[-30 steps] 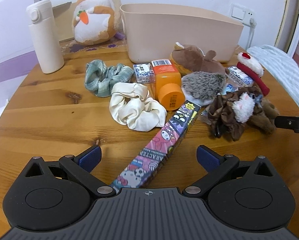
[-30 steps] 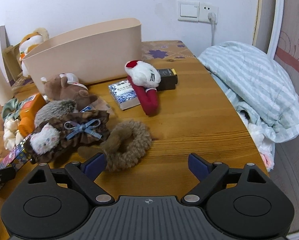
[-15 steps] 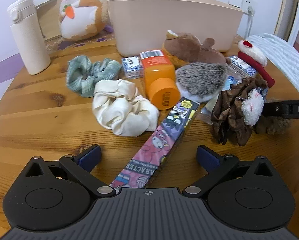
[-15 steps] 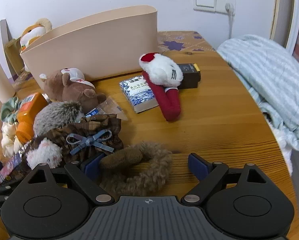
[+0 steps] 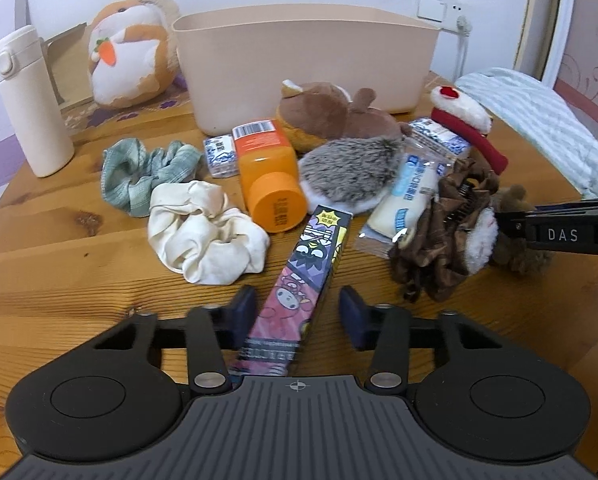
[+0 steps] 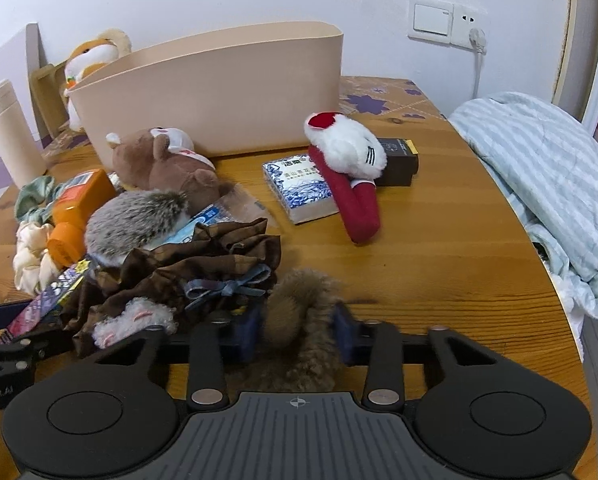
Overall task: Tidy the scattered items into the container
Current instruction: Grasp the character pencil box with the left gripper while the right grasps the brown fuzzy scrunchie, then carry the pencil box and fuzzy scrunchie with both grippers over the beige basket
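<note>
**Both tools closing in on the clutter before the bin**

The left tool (image 5: 297,314) straddles the cartoon-printed box (image 5: 299,292), its pads near the box's sides but with gaps showing. The right tool (image 6: 297,326) is clamped on the brown furry scrunchie (image 6: 299,308), which touches the brown plaid scrunchie (image 6: 203,264). The beige container (image 5: 299,60) stands at the back of the worktop (image 5: 59,280). Before it crowd an orange bottle (image 5: 269,176), a grey hedgehog plush (image 5: 351,168), a brown bear plush (image 5: 331,116), a cream scrunchie (image 5: 203,232) and a green scrunchie (image 5: 143,172). A white flask (image 5: 27,100) stands to the left.
</note>
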The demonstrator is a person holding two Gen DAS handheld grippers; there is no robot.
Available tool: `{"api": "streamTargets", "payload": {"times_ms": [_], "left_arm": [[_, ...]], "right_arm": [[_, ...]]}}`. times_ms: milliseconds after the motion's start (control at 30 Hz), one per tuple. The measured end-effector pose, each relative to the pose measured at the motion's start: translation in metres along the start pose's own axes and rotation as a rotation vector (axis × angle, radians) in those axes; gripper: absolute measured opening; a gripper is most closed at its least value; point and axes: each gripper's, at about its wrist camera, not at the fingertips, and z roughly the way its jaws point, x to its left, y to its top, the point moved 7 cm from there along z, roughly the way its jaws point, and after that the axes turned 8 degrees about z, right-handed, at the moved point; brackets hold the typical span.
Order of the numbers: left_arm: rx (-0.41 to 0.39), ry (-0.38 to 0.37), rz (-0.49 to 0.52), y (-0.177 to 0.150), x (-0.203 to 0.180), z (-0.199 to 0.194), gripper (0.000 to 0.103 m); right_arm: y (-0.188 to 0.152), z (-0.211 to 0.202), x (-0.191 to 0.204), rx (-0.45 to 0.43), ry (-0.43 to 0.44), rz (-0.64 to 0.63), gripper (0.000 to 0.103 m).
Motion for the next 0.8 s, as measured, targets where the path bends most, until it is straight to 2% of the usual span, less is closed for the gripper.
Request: {"api": "streamTargets", "payload": {"times_ms": [100, 167, 333, 500, 800], "left_arm": [[-0.002, -0.003, -0.011, -0.001, 0.0, -0.002, 0.026], [-0.001, 0.0, -0.019, -0.002, 0.001, -0.003, 0.023], [0.0, -0.014, -0.065, -0.005, 0.005, -0.009, 0.023], [-0.038, -0.005, -0.078, -0.001, 0.007, -0.026, 0.023], [-0.132, 0.021, -0.074, 0.031, 0.01, -0.061, 0.023]], "right_arm": [[-0.003, -0.004, -0.002, 0.001, 0.024, 0.014, 0.021], [-0.005, -0.005, -0.002, -0.001, 0.038, 0.011, 0.02], [-0.009, -0.013, 0.0, -0.019, 0.071, 0.008, 0.018], [-0.003, -0.028, -0.002, -0.059, 0.071, 0.019, 0.018], [0.024, -0.069, 0.004, -0.155, 0.082, -0.035, 0.018]]}}
